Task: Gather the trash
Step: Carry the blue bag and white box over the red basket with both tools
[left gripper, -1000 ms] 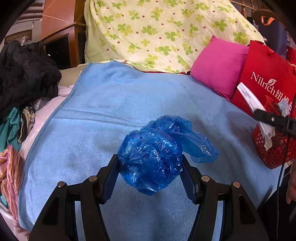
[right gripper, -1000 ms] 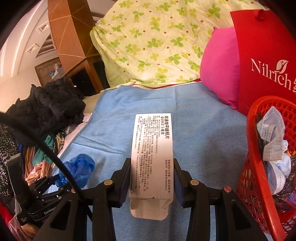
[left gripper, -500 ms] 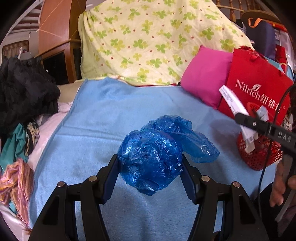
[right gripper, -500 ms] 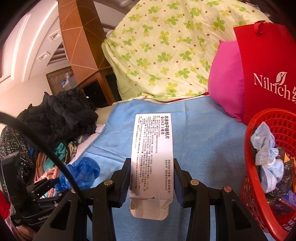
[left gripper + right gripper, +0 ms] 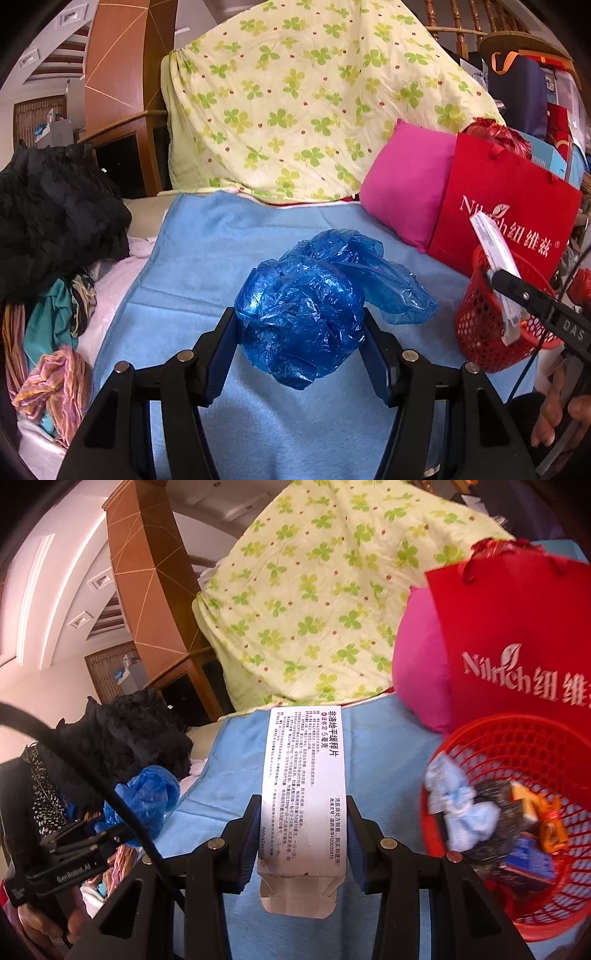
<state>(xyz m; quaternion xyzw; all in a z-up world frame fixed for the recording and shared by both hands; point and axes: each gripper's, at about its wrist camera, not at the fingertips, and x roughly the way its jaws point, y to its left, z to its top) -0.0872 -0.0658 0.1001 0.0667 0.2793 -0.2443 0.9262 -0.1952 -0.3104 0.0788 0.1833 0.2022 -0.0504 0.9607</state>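
Observation:
My left gripper (image 5: 299,332) is shut on a crumpled blue plastic bag (image 5: 306,310), held up above the light blue blanket (image 5: 207,266). My right gripper (image 5: 303,823) is shut on a flattened white medicine box (image 5: 304,794) printed with black text. The red mesh trash basket (image 5: 532,738) stands at the right on the blanket, holding crumpled face masks, wrappers and small boxes. In the left wrist view the right gripper (image 5: 517,295) holds the white box (image 5: 495,251) just in front of the basket (image 5: 480,332). The right wrist view shows the blue bag (image 5: 147,797) in the left gripper at the left.
A red paper bag (image 5: 506,206) and a pink pillow (image 5: 406,188) stand behind the basket. A clover-print quilt (image 5: 303,103) is heaped at the back. Black and coloured clothes (image 5: 55,221) pile up along the left. A hand (image 5: 554,421) shows at the lower right.
Both grippers have risen with their loads, so the blanket looks farther below. The right gripper has moved toward the basket, which now shows more of its inside.

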